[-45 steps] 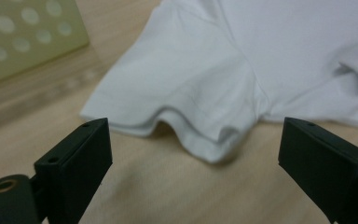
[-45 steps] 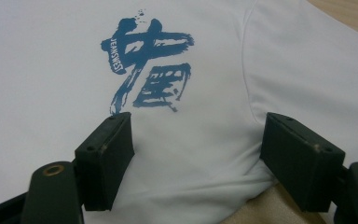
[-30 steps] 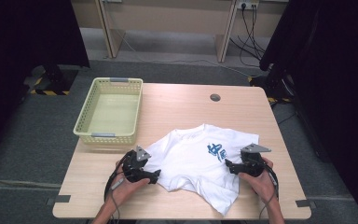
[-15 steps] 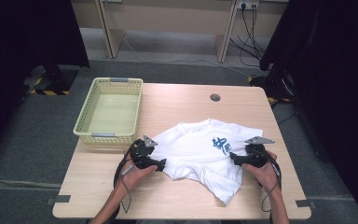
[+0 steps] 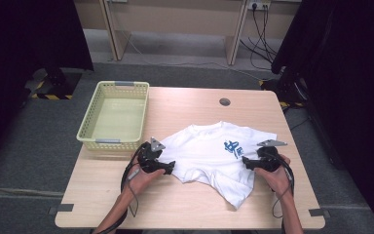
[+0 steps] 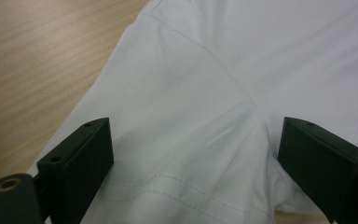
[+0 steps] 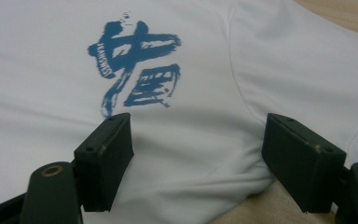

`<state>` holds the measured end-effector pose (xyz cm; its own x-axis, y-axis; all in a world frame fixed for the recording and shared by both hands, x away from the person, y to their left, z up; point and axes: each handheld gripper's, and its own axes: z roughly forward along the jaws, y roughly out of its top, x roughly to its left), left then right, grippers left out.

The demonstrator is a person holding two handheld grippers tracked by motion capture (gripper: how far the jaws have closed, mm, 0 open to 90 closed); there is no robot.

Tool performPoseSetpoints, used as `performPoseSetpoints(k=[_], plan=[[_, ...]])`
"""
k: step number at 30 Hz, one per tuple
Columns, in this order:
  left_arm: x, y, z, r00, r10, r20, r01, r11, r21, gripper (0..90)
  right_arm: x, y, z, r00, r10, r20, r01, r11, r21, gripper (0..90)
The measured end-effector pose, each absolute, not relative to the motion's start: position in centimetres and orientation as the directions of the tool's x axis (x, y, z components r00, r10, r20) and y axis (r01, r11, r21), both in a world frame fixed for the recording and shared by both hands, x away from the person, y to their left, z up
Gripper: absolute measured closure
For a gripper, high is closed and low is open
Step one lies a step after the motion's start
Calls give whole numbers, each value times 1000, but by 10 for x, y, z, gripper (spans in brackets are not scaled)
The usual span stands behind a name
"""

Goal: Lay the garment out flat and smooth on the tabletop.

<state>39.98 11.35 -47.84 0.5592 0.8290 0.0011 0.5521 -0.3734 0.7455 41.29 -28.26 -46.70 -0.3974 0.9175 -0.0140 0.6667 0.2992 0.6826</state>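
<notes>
Both grippers, left (image 5: 167, 167) and right (image 5: 247, 162), stand wide open over the white T-shirt (image 5: 214, 153) lying rumpled on the table (image 5: 185, 204), clasping nothing. Closing now could pinch several layers and bunch it. Cloth lies between each pair of jaws, at opposite edges.

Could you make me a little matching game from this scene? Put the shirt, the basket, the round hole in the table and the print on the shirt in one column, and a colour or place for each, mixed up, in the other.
Things:
1. shirt
2. basket
3. hole
4. print

Colour or place:
A. blue
B. pale yellow, at the table's left
C. white, between the two grippers
D. far side of the table, beyond the shirt

Pairs: 1-C, 2-B, 3-D, 4-A
</notes>
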Motion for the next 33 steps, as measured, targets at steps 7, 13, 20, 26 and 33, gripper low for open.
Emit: performPoseSetpoints(k=[7,13,20,26,33], plan=[[362,115,-470,603,797,38,499,-415,761,97,379,-263,-457,-481,876,29,612,312,726,268],[335,144,-477,567,823,35,517,-389,763,96,363,-225,-451,-601,798,42,570,391,723,313],[321,168,-485,514,858,16,564,-352,747,89,356,-190,-462,-709,705,19,521,505,688,629],[322,172,-486,500,866,-12,590,-330,737,72,336,-195,-456,-744,668,7,460,505,731,849],[323,172,-486,489,872,-14,597,-323,734,61,280,-233,-438,-707,707,-13,423,438,793,843]])
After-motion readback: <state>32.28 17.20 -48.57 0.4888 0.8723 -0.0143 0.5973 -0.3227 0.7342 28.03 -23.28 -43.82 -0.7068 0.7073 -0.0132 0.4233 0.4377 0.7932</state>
